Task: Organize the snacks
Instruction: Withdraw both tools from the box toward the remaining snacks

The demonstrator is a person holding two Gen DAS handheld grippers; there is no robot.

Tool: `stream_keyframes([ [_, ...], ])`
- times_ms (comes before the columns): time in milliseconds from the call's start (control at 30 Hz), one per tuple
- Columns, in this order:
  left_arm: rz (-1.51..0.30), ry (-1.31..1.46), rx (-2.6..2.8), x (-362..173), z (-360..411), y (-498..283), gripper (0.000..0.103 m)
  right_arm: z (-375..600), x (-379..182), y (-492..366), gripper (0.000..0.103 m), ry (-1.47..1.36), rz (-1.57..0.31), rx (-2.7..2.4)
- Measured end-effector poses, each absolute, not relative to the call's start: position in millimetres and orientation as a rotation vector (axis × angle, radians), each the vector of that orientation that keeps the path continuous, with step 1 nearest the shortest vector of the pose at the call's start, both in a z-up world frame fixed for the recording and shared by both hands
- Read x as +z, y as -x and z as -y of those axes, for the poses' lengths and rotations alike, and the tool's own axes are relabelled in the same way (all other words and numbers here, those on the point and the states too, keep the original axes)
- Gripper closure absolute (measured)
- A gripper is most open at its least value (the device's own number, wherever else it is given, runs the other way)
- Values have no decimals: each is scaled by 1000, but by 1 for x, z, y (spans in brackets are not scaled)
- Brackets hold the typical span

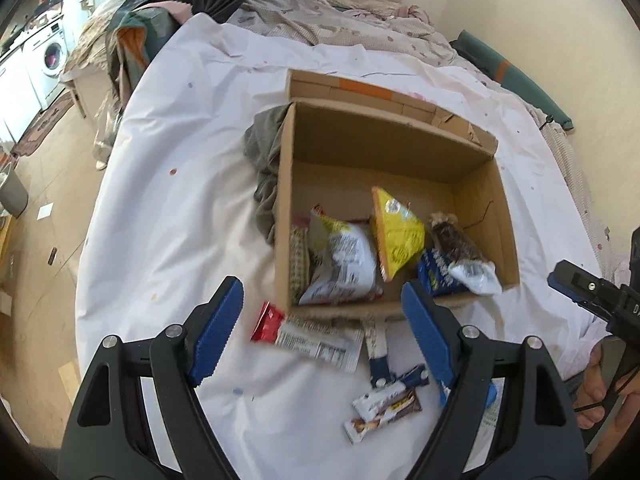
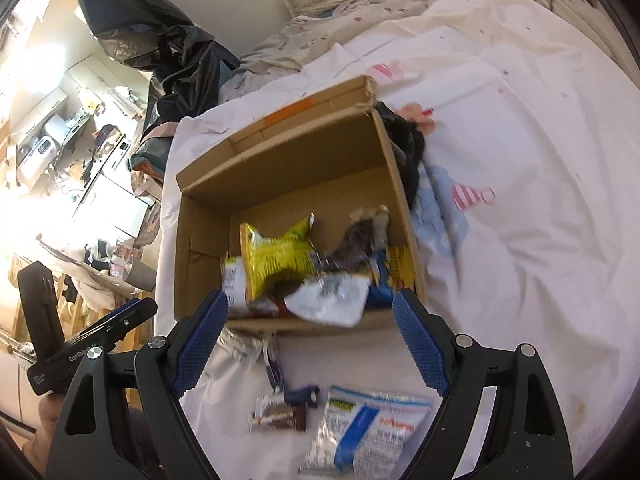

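An open cardboard box (image 1: 476, 168) (image 2: 208, 208) sits on a white sheet and holds several snack packs, among them a yellow bag (image 1: 396, 232) (image 2: 276, 256), a white bag (image 1: 344, 268) and a dark bar with a white end (image 1: 464, 256) (image 2: 332, 296). In front of the box lie a red-and-white pack (image 1: 308, 334), small bars (image 1: 384, 404) (image 2: 280, 416) and a blue-and-white pouch (image 2: 364, 432). My left gripper (image 1: 324, 334) is open and empty above the loose packs. My right gripper (image 2: 308, 340) is open and empty at the box's near wall.
A grey cloth (image 1: 266, 160) lies against the box's left side. A black plastic bag (image 2: 168, 52) and bedding (image 1: 340, 16) are behind the box. The bed edge drops to the floor (image 1: 44, 280) on the left. The right gripper shows in the left wrist view (image 1: 588, 292).
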State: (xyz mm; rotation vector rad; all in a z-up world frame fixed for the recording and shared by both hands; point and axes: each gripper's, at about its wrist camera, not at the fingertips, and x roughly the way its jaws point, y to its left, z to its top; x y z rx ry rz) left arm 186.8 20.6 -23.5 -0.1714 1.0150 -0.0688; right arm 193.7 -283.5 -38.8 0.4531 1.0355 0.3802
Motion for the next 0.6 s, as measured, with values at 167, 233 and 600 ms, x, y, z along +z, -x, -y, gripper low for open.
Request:
stream_keyframes([
  [167, -1051, 202, -50, -34, -27, -169, 24, 286, -51, -177, 16, -453, -1087, 365],
  [233, -1061, 211, -49, -37, -28, -165, 24, 286, -58, -172, 13, -441, -1112, 352],
  [600, -1123, 248, 21, -60, -33, -159, 24, 306, -95, -159, 7, -432, -1251, 257],
])
